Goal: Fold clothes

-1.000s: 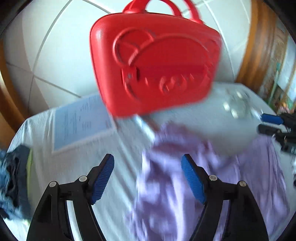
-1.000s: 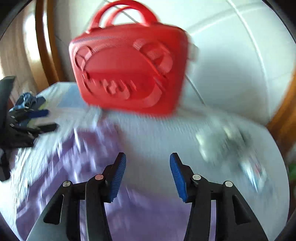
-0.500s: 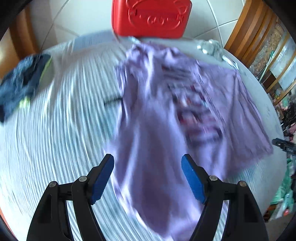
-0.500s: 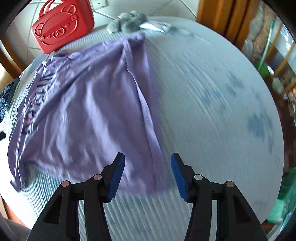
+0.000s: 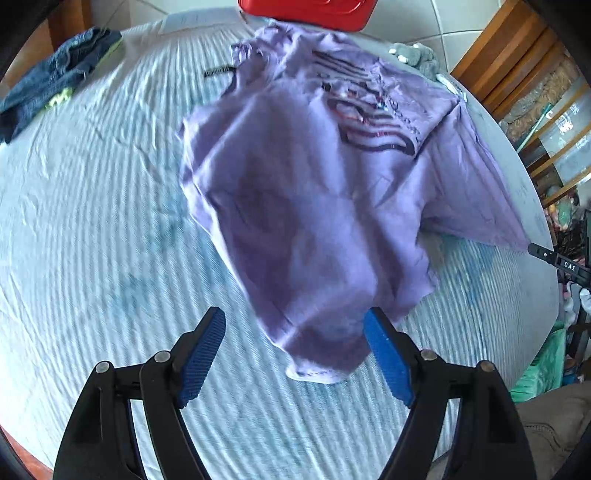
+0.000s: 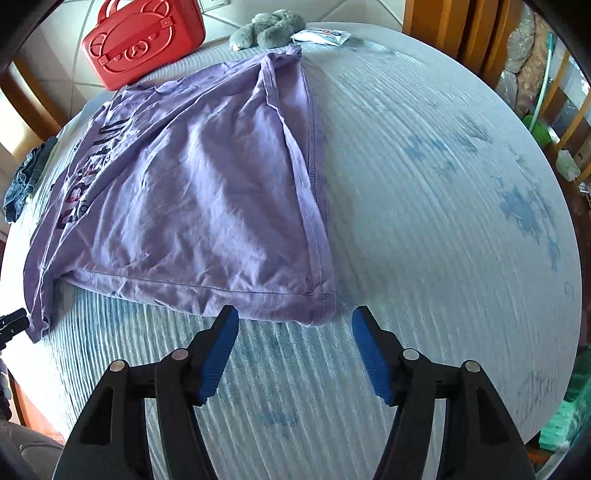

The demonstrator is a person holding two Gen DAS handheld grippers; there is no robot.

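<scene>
purple t-shirt (image 5: pixel 317 192) spread on the striped bedsheet (image 5: pixel 92 221), print side up, hem toward the cameras, collar end near the red case (image 6: pixel 144 40) at the far edge. risk ahead, as a judgement: pinching only the top layer at a hem corner, so that the front lifts and the back stays on the sheet; cause would be pads landing flat on thin doubled cloth. likewise catching sheet along with shirt, given the ribbed, wrinkled bedding right under the hem. uneven grabs on the two corners would skew any fold, and the bunched near-left corner looks the harder one to seize cleanly. left gripper (image 5: pixel 295 350) angled steeply down, jaws wide apart, that bunched hem corner lying between the blue pads but untouched. right gripper (image 6: pixel 295 343) pitched down alike, jaws opening, nothing between them but sheet, stitched hem corner just beyond the tips. dark garment (image 5: pixel 55 77) and grey plush toy (image 6: pixel 266 29) well apart from the work.
</scene>
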